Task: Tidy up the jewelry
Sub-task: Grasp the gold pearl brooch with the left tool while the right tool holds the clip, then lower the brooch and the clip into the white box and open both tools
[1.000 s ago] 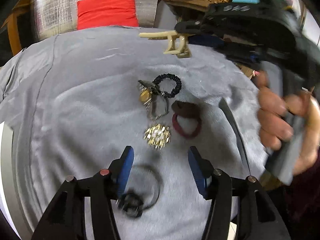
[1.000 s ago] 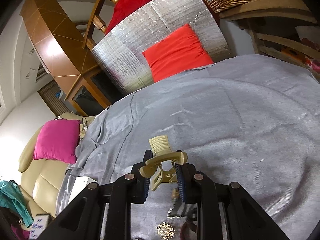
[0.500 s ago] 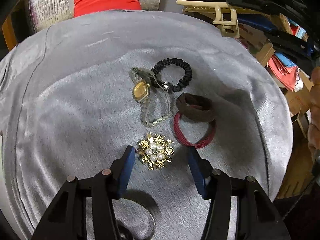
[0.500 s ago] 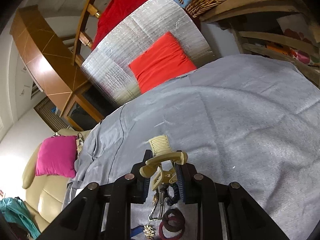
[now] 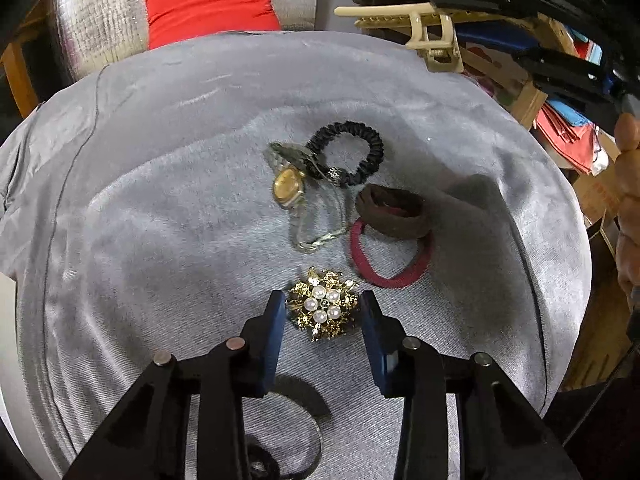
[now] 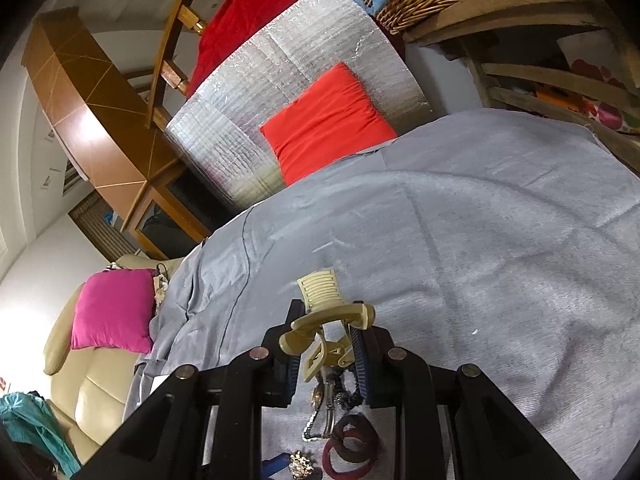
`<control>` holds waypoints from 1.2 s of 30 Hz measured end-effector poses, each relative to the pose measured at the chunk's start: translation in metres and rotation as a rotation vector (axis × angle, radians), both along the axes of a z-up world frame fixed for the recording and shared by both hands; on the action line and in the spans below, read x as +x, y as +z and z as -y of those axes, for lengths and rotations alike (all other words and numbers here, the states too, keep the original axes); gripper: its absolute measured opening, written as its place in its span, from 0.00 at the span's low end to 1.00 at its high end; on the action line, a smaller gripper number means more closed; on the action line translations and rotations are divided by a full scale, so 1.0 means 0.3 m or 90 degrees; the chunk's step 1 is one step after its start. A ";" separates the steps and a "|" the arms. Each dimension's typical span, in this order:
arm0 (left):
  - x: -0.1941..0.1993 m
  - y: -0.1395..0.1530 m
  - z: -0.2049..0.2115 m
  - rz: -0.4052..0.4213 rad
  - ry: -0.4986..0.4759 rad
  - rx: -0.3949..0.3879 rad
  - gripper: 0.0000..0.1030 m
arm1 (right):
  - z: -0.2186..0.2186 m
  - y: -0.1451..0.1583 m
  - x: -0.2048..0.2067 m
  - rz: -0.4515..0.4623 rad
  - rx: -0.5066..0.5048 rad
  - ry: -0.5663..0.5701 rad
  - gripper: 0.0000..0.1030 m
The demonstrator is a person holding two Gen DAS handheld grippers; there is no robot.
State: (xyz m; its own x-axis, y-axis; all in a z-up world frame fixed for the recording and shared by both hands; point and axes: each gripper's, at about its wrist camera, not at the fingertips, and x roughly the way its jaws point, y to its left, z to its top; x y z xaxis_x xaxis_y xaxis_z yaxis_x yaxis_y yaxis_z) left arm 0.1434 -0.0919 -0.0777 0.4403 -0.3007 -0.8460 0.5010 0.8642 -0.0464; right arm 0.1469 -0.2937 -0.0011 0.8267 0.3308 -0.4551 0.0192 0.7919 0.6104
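Though unbranded, pearl brooch (image 5: 322, 308).

Left hand-held gripper (image 5: 322, 314): pitched steeply downward, jaws just closing, still apart, pads not in contact. Right hand-held gripper (image 6: 326, 350): raised, jaws clamped, pointing slightly downward.

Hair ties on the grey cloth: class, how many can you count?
3: a black tie beside the watch, a brown tie lying over a red tie. The partly hidden dark ring may be another.
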 end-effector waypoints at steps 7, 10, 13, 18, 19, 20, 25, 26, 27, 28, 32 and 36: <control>-0.031 0.065 -0.085 0.030 0.043 -0.017 0.38 | -0.057 0.010 0.008 0.006 -0.011 0.019 0.24; -0.051 0.094 -0.131 0.044 0.066 -0.020 0.38 | -0.104 0.012 0.018 0.007 -0.014 0.035 0.24; -0.067 0.130 -0.203 0.057 0.111 -0.022 0.38 | -0.161 0.016 0.026 0.012 -0.020 0.055 0.24; -0.110 0.212 -0.372 0.098 0.205 -0.035 0.38 | -0.303 0.027 0.042 0.024 -0.020 0.104 0.24; -0.117 0.227 -0.406 0.109 0.223 -0.034 0.38 | -0.334 0.029 0.044 0.026 -0.018 0.115 0.24; -0.130 0.248 -0.445 0.131 0.250 -0.021 0.38 | -0.361 0.029 0.046 0.028 -0.016 0.124 0.24; -0.164 0.296 -0.636 0.164 0.351 -0.014 0.38 | -0.548 0.029 0.054 0.035 -0.015 0.180 0.24; -0.165 0.295 -0.678 0.166 0.373 -0.011 0.38 | -0.580 0.027 0.054 0.034 -0.014 0.190 0.24; -0.163 0.294 -0.721 0.170 0.400 -0.001 0.38 | -0.625 0.023 0.055 0.034 -0.013 0.204 0.24; -0.159 0.293 -0.757 0.171 0.419 0.004 0.38 | -0.656 0.019 0.055 0.033 -0.013 0.212 0.24; -0.158 0.272 -0.941 0.159 0.510 -0.006 0.38 | -0.794 -0.002 0.075 0.022 0.001 0.250 0.24; -0.148 0.238 -1.046 0.148 0.570 -0.001 0.38 | -0.926 -0.017 0.097 0.011 0.004 0.284 0.24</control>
